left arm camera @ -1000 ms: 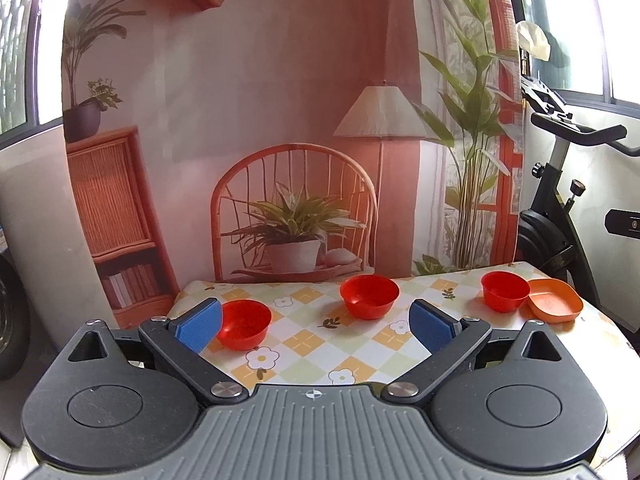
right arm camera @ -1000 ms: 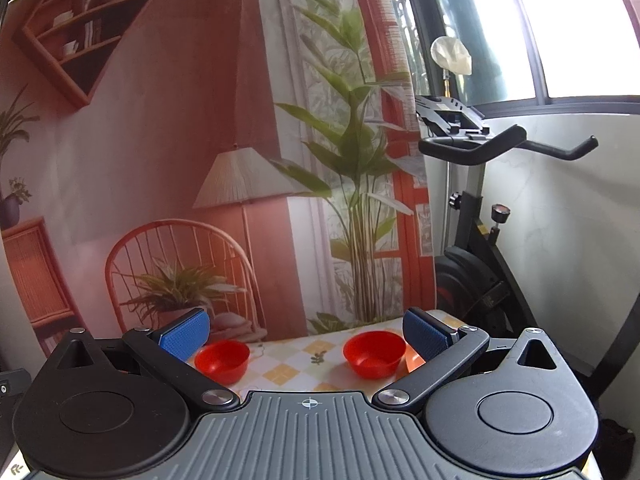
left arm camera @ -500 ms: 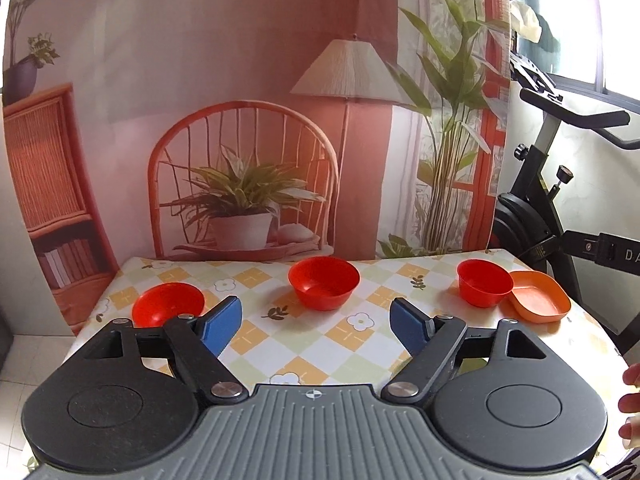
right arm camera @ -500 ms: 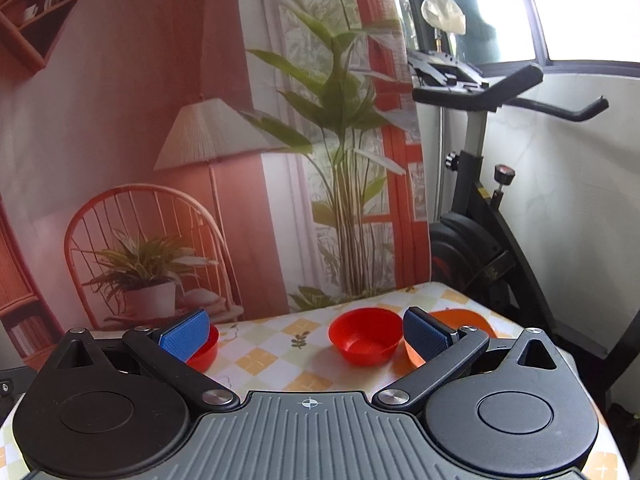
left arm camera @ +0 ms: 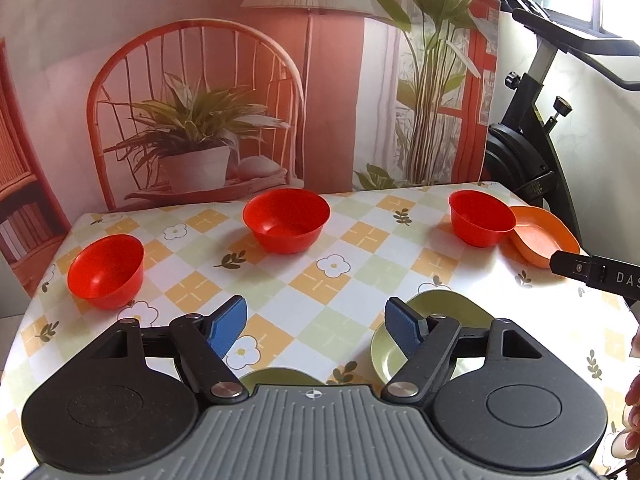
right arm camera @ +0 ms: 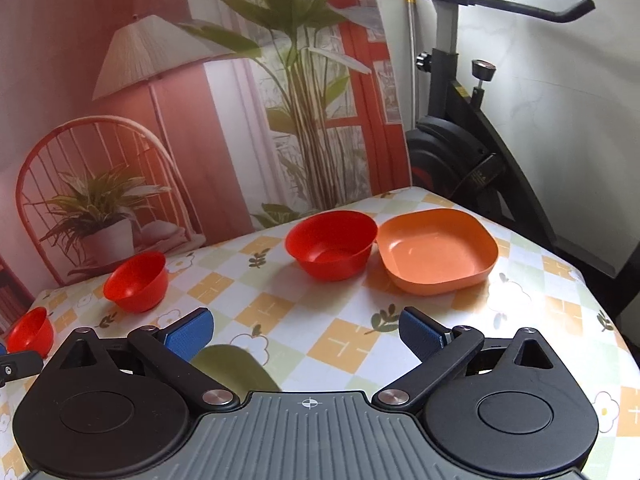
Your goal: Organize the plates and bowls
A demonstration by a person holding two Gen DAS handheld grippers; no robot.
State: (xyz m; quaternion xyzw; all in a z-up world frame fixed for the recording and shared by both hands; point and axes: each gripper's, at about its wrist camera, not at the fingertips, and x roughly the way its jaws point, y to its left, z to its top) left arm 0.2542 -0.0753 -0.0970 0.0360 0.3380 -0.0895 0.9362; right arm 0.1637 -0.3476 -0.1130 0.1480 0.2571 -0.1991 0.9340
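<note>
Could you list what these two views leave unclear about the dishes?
- Left wrist view: the green plate is partly covered by the left claw; a second green dish barely shows.
- Right wrist view: the right claw hides most of a green dish; the leftmost red bowl is cut off.

glossy plastic bowls point(left arm camera: 286, 220), smooth tablecloth point(left arm camera: 360, 276)

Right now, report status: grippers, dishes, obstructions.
Left gripper open, empty. Right gripper open, empty. Three red bowls unstacked; orange dish beside one. Green plates under left gripper.
</note>
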